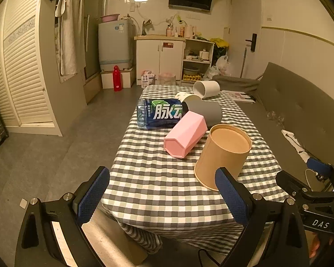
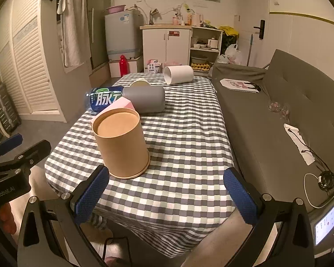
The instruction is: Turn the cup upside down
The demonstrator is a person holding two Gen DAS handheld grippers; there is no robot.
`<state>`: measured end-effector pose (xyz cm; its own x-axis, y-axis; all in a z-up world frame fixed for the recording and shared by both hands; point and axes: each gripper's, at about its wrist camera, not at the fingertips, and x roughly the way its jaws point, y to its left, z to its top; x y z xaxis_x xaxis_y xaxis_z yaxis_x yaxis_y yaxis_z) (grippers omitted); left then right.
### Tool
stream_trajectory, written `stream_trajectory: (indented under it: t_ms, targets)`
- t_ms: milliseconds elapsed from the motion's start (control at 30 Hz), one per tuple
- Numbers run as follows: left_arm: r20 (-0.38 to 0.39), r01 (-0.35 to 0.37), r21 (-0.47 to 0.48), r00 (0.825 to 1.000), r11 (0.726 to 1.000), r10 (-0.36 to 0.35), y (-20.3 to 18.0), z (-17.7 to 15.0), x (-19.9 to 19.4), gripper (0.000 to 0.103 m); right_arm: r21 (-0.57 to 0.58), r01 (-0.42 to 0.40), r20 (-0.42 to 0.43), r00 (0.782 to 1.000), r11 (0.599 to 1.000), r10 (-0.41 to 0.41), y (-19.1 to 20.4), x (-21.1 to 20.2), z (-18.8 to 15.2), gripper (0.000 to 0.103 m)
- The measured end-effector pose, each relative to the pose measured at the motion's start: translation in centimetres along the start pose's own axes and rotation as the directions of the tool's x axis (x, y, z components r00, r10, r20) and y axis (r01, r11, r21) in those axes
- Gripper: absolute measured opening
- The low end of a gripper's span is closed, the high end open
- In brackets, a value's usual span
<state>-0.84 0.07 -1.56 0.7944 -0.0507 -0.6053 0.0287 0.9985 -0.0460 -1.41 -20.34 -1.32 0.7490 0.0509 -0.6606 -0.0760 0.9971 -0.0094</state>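
Note:
A brown paper cup (image 1: 222,155) stands upside down, base up and rim down, on the checkered tablecloth (image 1: 155,178). It also shows in the right wrist view (image 2: 122,142). My left gripper (image 1: 162,195) is open and empty, near the table's front edge, with the cup just beyond its right finger (image 1: 231,198). My right gripper (image 2: 167,193) is open and empty, with the cup just beyond its left finger (image 2: 91,195). Neither gripper touches the cup.
A pink hexagonal cup (image 1: 184,138), a grey cup (image 1: 204,109), a white cup (image 1: 207,89) and a blue bottle (image 1: 160,113) lie on their sides behind the paper cup. A grey sofa (image 2: 278,122) runs along the table's right side.

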Motion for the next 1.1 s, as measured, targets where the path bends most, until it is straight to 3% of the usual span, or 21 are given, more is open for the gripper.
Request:
stream_trajectory:
  t_ms: [1100]
  targets:
    - [0.006, -0.002, -0.005, 1.000, 1.000, 0.002, 0.06, 0.01, -0.11, 0.098, -0.011, 0.000, -0.013, 1.000, 1.000, 0.000, 0.14, 0.29, -0.09, 0.103]
